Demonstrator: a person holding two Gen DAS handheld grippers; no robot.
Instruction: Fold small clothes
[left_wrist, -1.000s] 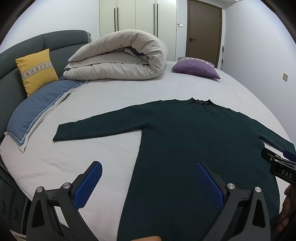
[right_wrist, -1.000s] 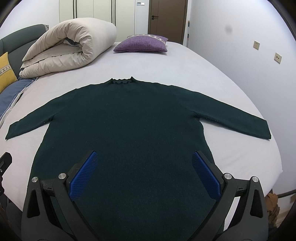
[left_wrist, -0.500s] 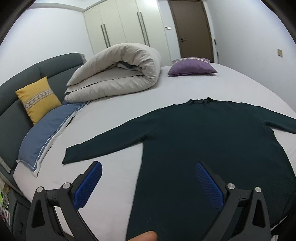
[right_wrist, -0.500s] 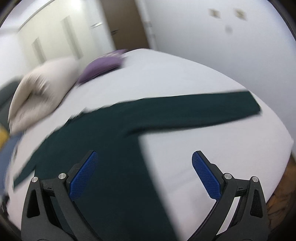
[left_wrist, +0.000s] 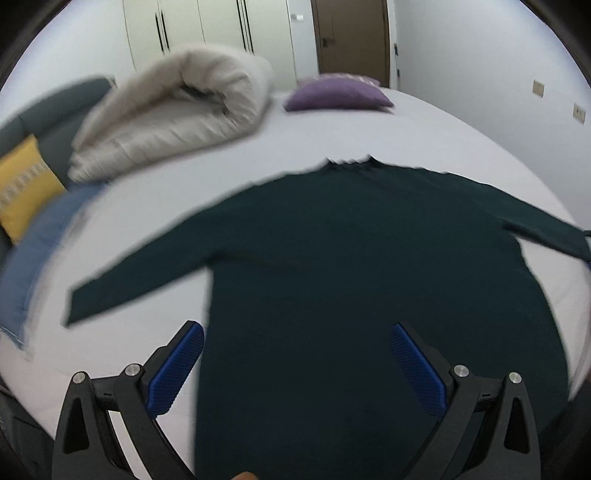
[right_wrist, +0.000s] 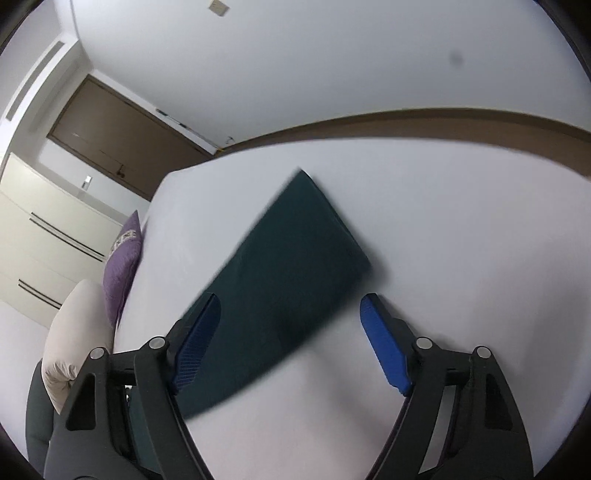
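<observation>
Bed (left_wrist: 424, 122) | sweater (left_wrist: 351, 258) flat | right gripper (right_wrist: 291, 339) nearest sleeve cuff (right_wrist: 314, 229), sleeve running ahead between spread, empty fingers (right_wrist: 384, 343) | left gripper (left_wrist: 295, 365) released above hem

Black angular gripper frames, silver screws, blue textured pads on fingers (left_wrist: 177, 365)

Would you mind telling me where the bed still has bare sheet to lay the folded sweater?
Bare sheet lies between the sweater collar and the purple cushion, and past the right sleeve's cuff toward the bed edge. A narrower strip runs below the left sleeve. The left side is crowded: rolled duvet, blue pillow, yellow cushion.
</observation>
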